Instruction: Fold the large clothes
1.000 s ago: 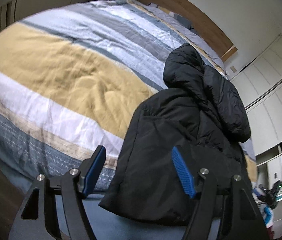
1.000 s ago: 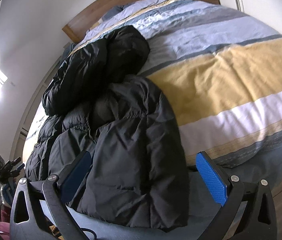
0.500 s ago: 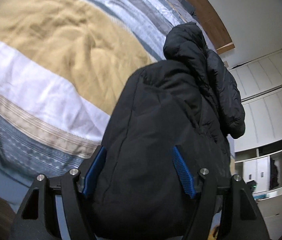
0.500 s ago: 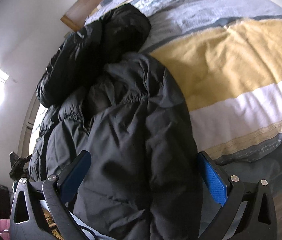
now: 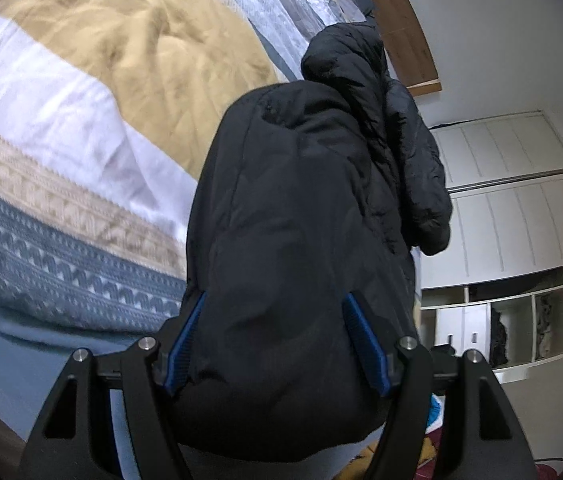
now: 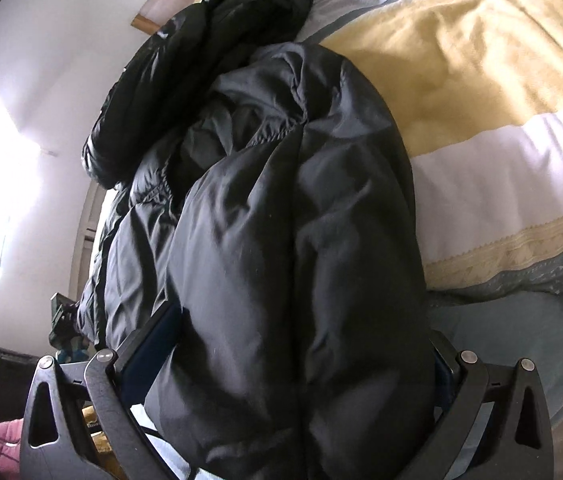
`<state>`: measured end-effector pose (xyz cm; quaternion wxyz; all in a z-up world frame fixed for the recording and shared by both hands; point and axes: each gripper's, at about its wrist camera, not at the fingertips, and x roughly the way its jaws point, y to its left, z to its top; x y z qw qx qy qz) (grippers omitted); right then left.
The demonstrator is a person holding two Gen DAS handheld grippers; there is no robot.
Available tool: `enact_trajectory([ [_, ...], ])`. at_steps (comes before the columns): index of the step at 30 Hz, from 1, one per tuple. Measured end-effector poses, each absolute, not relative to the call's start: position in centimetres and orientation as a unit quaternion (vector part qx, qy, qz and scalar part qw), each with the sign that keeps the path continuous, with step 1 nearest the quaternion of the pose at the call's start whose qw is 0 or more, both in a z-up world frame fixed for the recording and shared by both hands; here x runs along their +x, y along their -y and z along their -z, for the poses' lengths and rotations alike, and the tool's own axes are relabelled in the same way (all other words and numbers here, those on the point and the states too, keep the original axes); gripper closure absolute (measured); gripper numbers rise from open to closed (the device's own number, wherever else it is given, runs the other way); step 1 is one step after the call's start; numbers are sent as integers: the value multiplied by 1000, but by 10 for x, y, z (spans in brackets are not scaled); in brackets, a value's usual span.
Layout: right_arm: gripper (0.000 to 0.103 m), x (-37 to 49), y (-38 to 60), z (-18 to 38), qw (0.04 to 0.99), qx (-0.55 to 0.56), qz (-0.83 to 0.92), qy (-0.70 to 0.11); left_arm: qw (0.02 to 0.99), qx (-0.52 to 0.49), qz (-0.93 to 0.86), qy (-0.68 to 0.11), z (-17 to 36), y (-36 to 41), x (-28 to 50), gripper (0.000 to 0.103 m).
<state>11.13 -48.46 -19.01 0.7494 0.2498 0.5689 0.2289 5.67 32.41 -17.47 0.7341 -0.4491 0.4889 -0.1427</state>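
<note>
A black puffer jacket (image 5: pixel 301 208) lies folded lengthwise along the edge of a bed, its hood (image 5: pixel 345 52) toward the headboard; it also shows in the right wrist view (image 6: pixel 281 220). My left gripper (image 5: pixel 275 344) is open, and the jacket's near hem bulges between its blue pads (image 5: pixel 185 340). My right gripper (image 6: pixel 301 364) is open wide, its fingers either side of the same hem. Neither gripper is closed on the fabric.
The bed has a duvet (image 5: pixel 81 120) striped in yellow, white and blue-grey, also in the right wrist view (image 6: pixel 501 120). A wooden headboard (image 5: pixel 401 24) stands behind. White wardrobe doors (image 5: pixel 513 208) and open shelves (image 5: pixel 521 328) stand beyond the bed's edge.
Both grippers have moved forward onto the jacket's near hem, which now fills the space between the fingers. Both stayed open.
</note>
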Motion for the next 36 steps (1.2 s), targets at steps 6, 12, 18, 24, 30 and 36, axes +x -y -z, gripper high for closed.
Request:
enact_trajectory([
  [6,0,105,481,189,738,254,-255,-571,714,-481,175,-477,176,-316,50,36],
  [12,0,104,485,190,738,259,-258,-568,727,-483,140,-468,174,-334,52,36],
  [18,0,103,495,190,741,261,-246,-567,724,-486,126,-473,177,-356,67,36],
  [24,0,102,508,190,749,269,-217,-566,696,-521,164,-466,197,-360,68,35],
  [30,0,106,517,202,734,303,-210,-570,662,-552,241,-446,202,-338,64,33],
  [36,0,102,518,202,720,322,-238,-567,651,-547,262,-457,195,-315,66,32],
])
